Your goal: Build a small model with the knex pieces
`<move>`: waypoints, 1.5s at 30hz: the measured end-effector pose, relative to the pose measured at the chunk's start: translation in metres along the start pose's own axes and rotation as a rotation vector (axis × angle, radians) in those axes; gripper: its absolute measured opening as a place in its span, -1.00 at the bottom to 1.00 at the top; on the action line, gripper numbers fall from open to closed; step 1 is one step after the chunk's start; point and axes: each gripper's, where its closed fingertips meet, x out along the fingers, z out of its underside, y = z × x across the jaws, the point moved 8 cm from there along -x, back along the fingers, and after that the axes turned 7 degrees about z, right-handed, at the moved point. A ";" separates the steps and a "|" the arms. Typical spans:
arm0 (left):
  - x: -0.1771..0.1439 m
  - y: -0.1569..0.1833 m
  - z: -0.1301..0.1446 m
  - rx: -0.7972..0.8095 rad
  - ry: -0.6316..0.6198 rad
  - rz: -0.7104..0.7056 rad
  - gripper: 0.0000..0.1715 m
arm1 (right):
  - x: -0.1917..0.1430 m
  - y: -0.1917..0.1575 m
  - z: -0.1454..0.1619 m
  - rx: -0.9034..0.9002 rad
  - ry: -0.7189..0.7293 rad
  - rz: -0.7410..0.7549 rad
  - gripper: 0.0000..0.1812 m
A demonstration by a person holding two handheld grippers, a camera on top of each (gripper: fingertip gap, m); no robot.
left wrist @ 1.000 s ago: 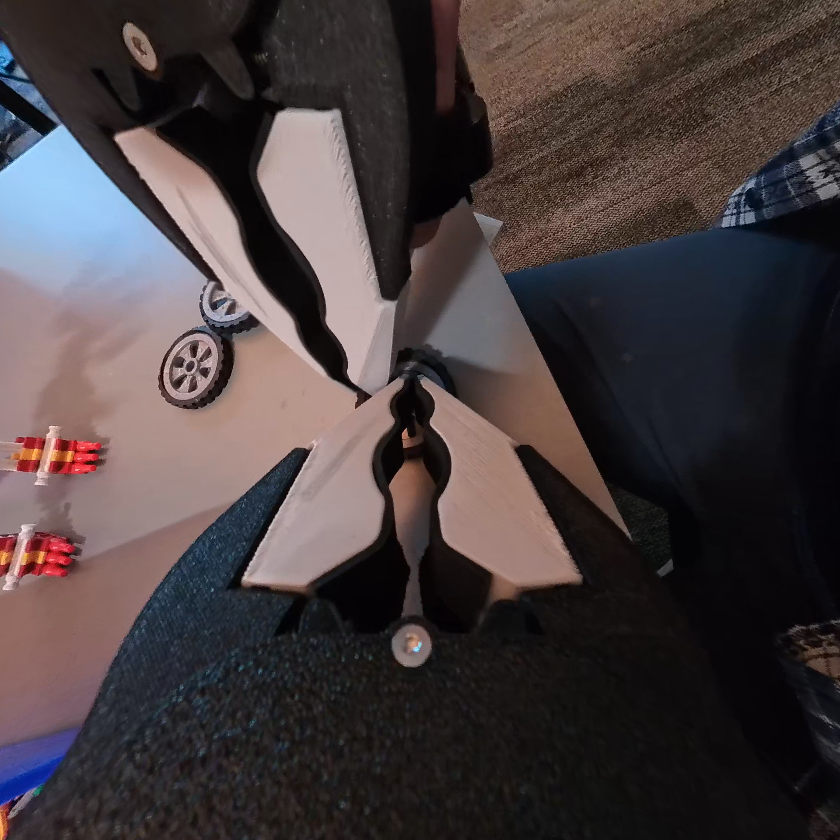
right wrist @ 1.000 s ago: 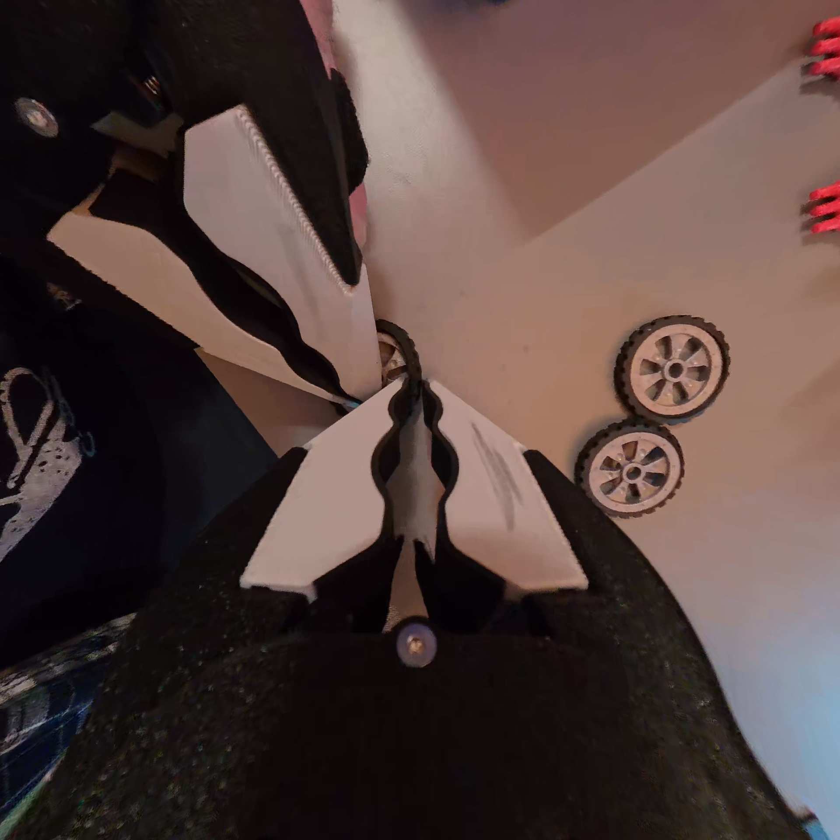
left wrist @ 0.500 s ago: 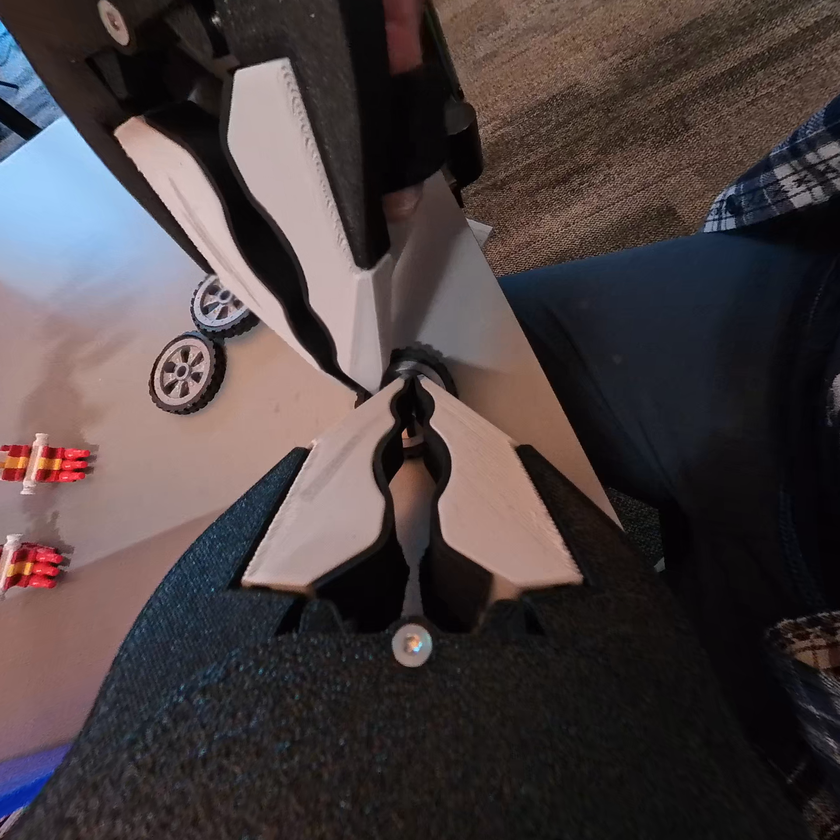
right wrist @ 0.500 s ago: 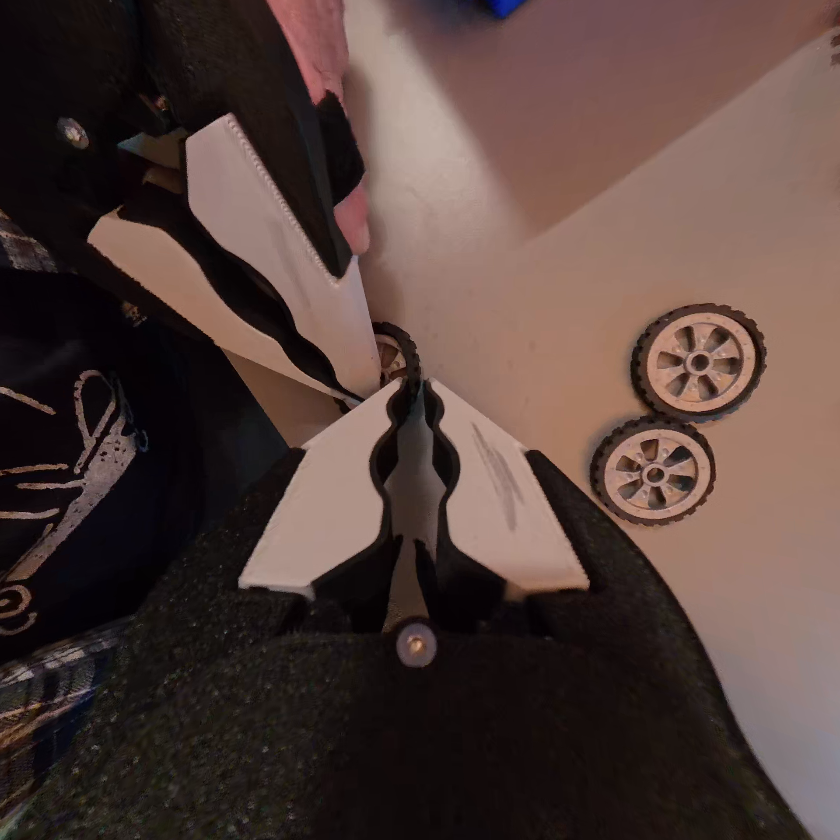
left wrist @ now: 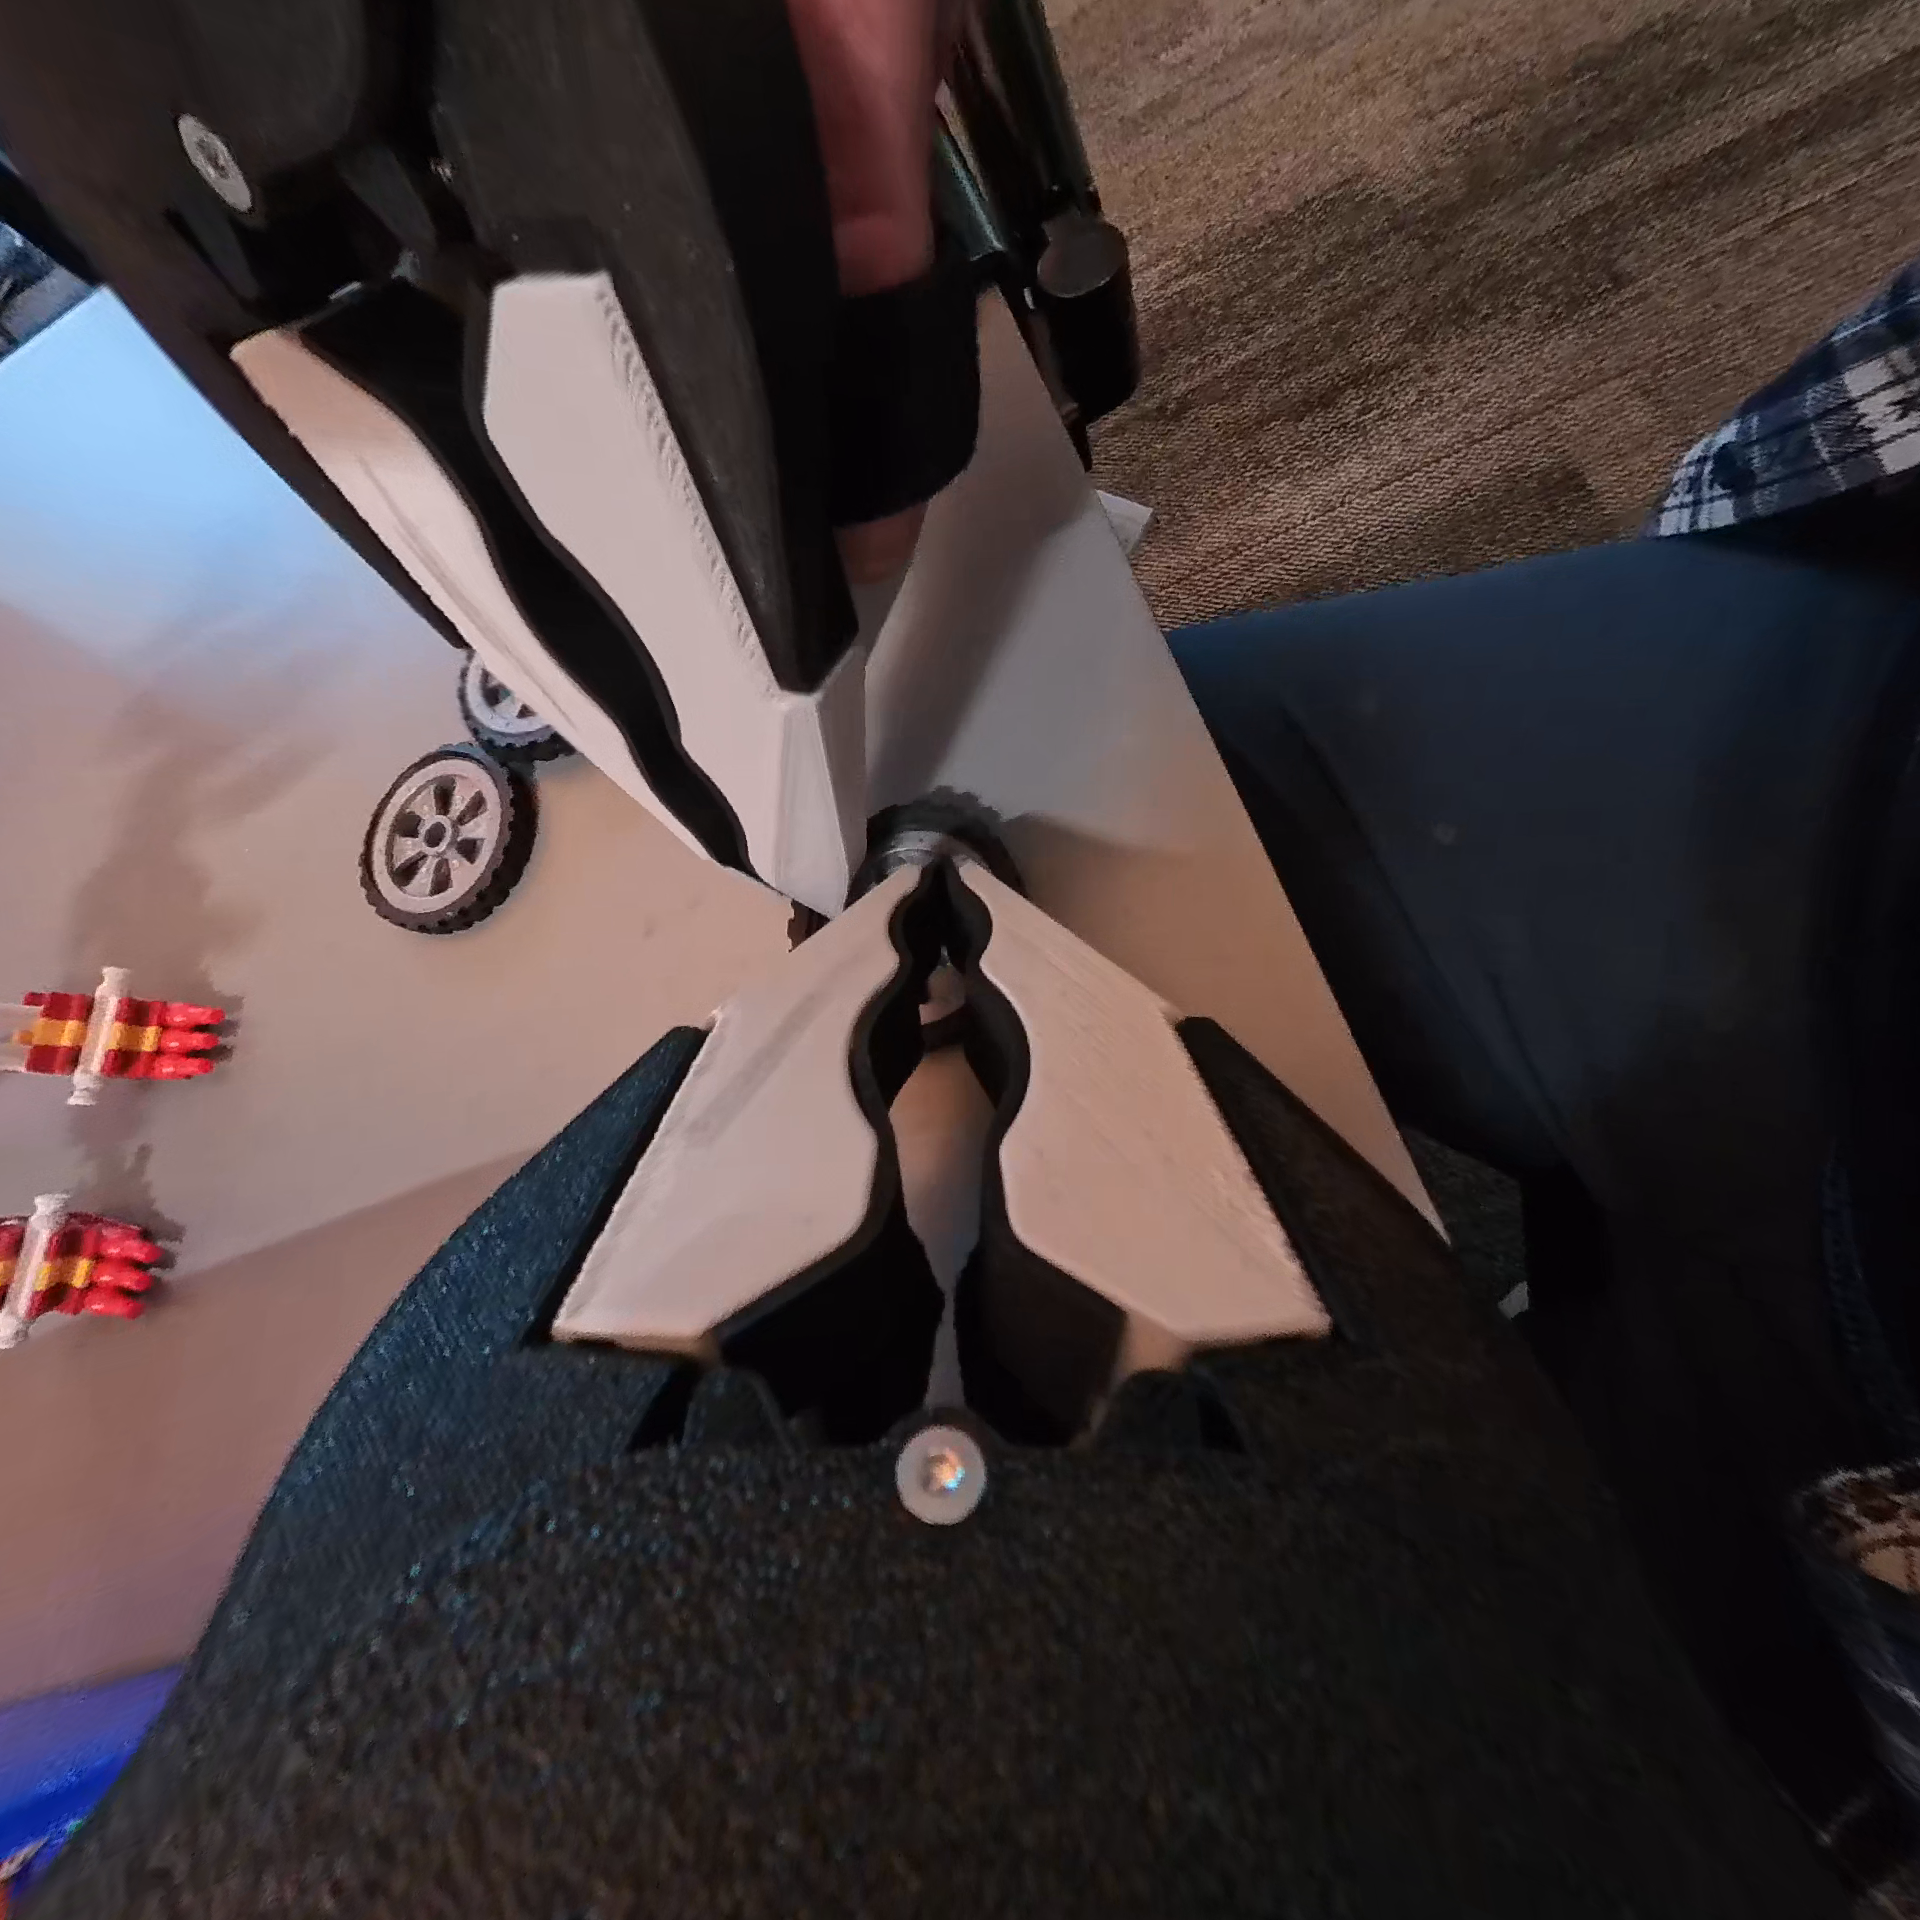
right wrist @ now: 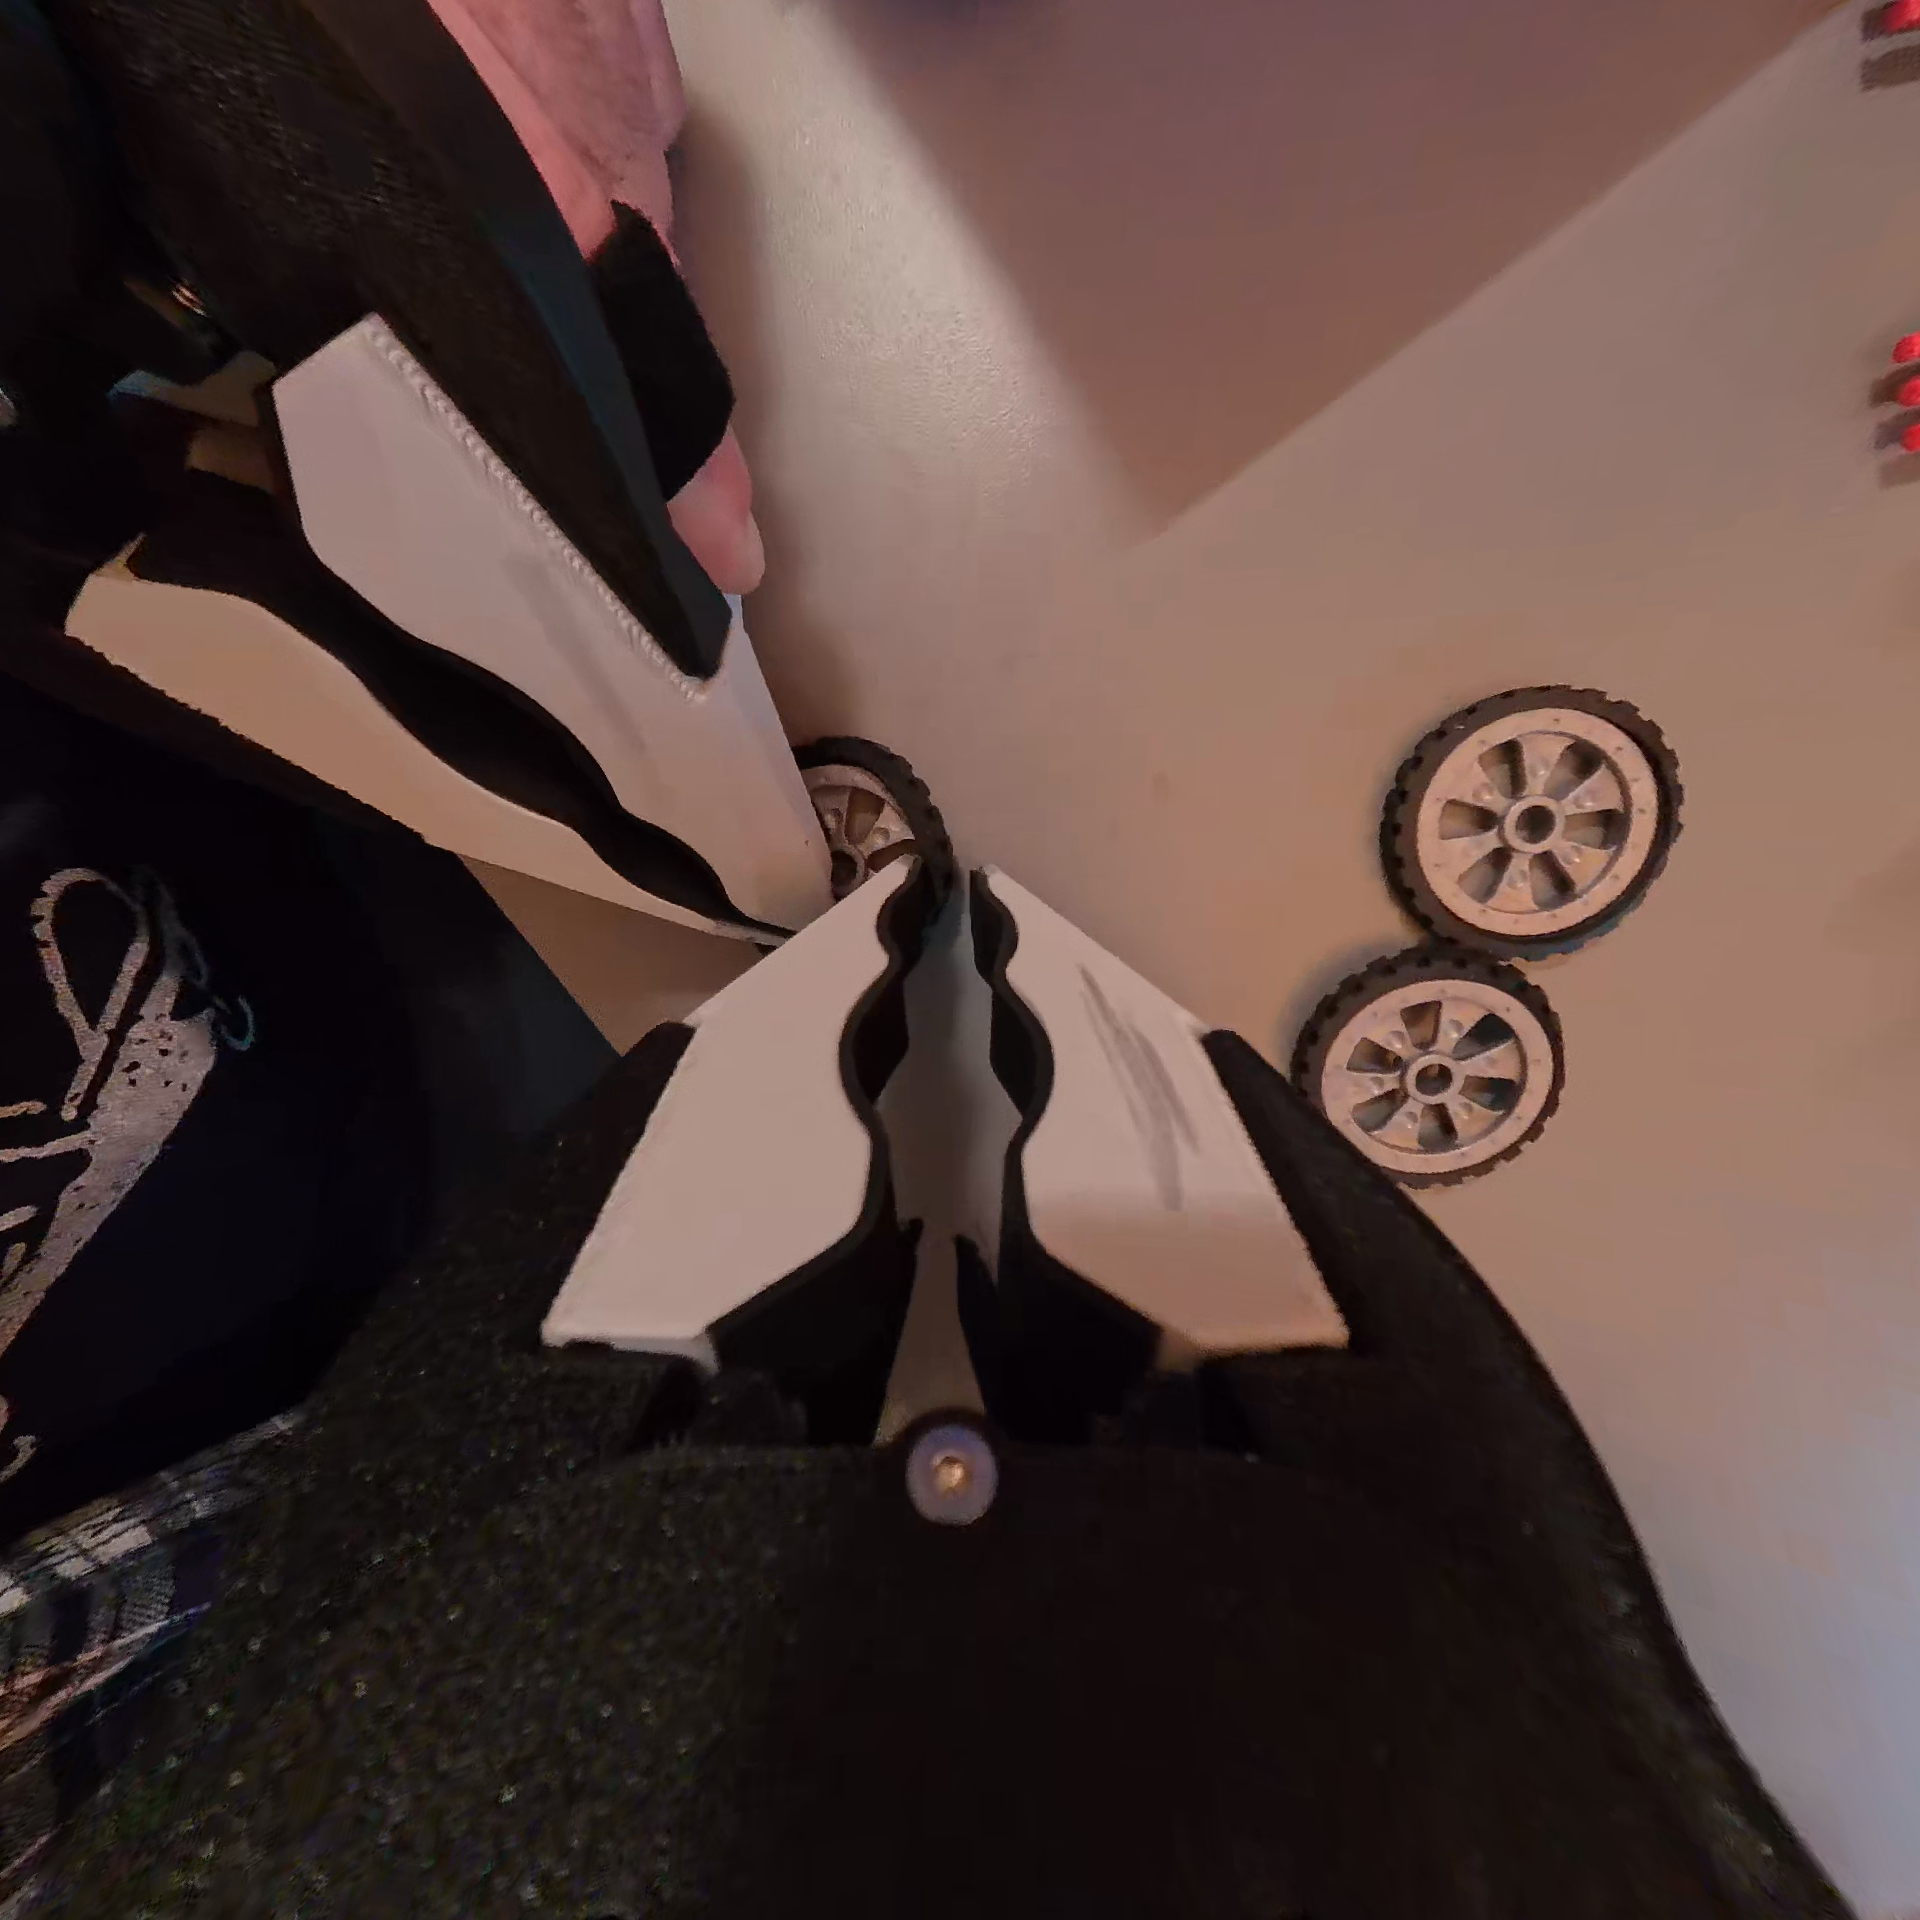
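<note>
A small grey wheel with a black tyre (left wrist: 930,831) is held just above the white table's (left wrist: 312,1091) edge. My left gripper (left wrist: 940,883) is shut on it, and a dark part shows between the fingers. The wheel also shows in the right wrist view (right wrist: 868,816). There the left gripper (right wrist: 805,904) comes in from the upper left. My right gripper (right wrist: 943,883) has its jaws slightly apart, and the tyre's edge lies against its left fingertip. In the left wrist view the right gripper (left wrist: 800,883) meets the left one tip to tip.
Two loose wheels (right wrist: 1532,816) (right wrist: 1429,1065) lie on the table to the right of the grippers. They also show in the left wrist view (left wrist: 442,852) (left wrist: 499,707). Two red and yellow pieces (left wrist: 114,1023) (left wrist: 62,1268) lie farther off. A person's dark trousers (left wrist: 1558,883) and brown carpet (left wrist: 1455,260) are beyond the table edge. Only a small space, under 4 cm, lies between the two pairs of fingers.
My right gripper's jaws have parted slightly; they were shut on the tyre edge before. The left gripper stays shut on the wheel. Both grippers shifted only a little.
</note>
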 end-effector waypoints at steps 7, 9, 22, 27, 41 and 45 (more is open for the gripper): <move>0.000 -0.002 0.001 -0.014 0.001 -0.003 -1.00 | 0.001 0.004 0.005 0.079 0.067 -0.048 -0.92; 0.000 -0.002 0.000 -0.022 0.004 0.014 -1.00 | -0.001 0.002 0.008 0.059 0.100 -0.028 -0.92; 0.001 0.000 -0.001 -0.012 0.010 0.028 -1.00 | -0.005 0.000 0.017 0.111 0.191 -0.078 -0.92; 0.001 0.000 -0.001 -0.012 0.012 0.031 -1.00 | -0.003 0.000 0.013 0.079 0.161 -0.053 -0.94; 0.004 -0.001 -0.002 -0.023 0.007 0.003 -1.00 | -0.004 0.009 0.009 0.075 0.080 0.017 -0.90; 0.005 -0.002 -0.002 -0.032 0.003 -0.002 -1.00 | 0.000 0.007 0.003 0.014 0.021 0.049 -0.98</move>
